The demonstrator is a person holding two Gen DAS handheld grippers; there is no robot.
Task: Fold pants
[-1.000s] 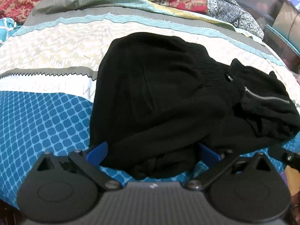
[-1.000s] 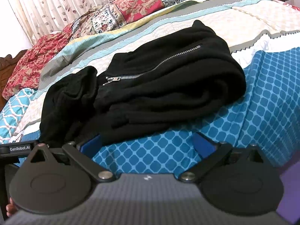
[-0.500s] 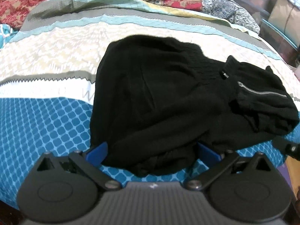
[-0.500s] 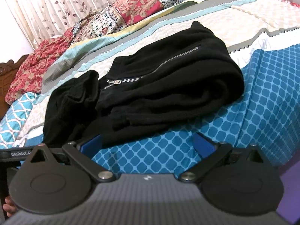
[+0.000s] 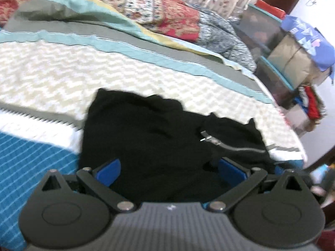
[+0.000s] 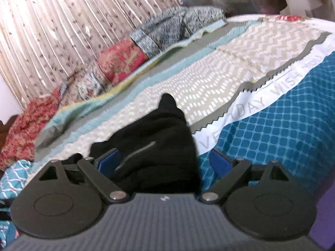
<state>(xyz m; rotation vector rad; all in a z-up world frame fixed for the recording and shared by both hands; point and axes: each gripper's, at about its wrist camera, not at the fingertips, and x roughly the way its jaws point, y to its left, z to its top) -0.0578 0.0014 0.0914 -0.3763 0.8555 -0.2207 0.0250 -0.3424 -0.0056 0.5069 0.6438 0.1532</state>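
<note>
pants (image 5: 150, 146), black, folded into a bundle on the bed (image 5: 52, 79), zipper (image 5: 236, 148) at about 3 o'clock of the pile. left gripper (image 5: 169, 167) is spread wide with the cloth sitting between its blue fingers (image 5: 108, 170). right gripper (image 6: 165, 161) is closing, bundle edge between its fingers, can't tell if they're pressing it yet.

Black pants (image 5: 150, 142) — folded bundle, zipper showing, on bedspread (image 5: 83, 79)

Both wrist cameras are looking forward and downward from close above the patterned quilted bed (image 5: 62, 79), sharing the crumpled black zippered pants (image 5: 146, 142) (image 6: 163, 138) from opposite sides.
</note>
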